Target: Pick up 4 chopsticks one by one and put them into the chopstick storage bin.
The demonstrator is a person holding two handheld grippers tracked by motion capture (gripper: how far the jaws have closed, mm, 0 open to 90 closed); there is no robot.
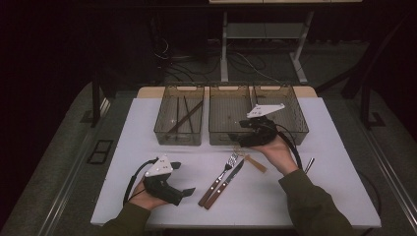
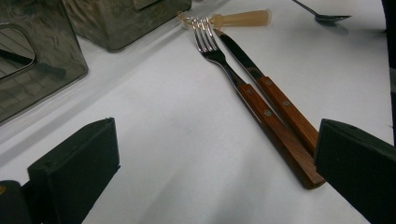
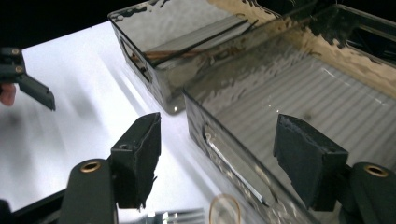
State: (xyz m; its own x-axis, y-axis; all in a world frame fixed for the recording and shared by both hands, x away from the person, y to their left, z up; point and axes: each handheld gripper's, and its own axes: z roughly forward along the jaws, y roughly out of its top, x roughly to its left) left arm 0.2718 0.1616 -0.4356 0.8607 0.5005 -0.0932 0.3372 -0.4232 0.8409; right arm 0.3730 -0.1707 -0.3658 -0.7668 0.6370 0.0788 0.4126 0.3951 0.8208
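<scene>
A fork (image 1: 222, 175) and a knife (image 1: 227, 181) with wooden handles lie side by side at the table's front centre. My left gripper (image 1: 183, 179) is open, low over the table just left of their handles; in the left gripper view the fork (image 2: 224, 65) and knife (image 2: 266, 88) run between its jaws toward the right one. My right gripper (image 1: 243, 133) hovers open at the front wall of the middle bin (image 1: 230, 143). In the right gripper view its jaws straddle that bin's wall (image 3: 224, 149), with nothing held.
Three smoky clear bins stand in a row at the back; the left bin (image 1: 178, 140) holds dark chopsticks (image 1: 184, 117), and the right bin (image 1: 295, 105) is partly behind my hand. A beige stick (image 1: 256, 163) lies by the fork's tines. A spoon (image 1: 309, 164) rests at the right.
</scene>
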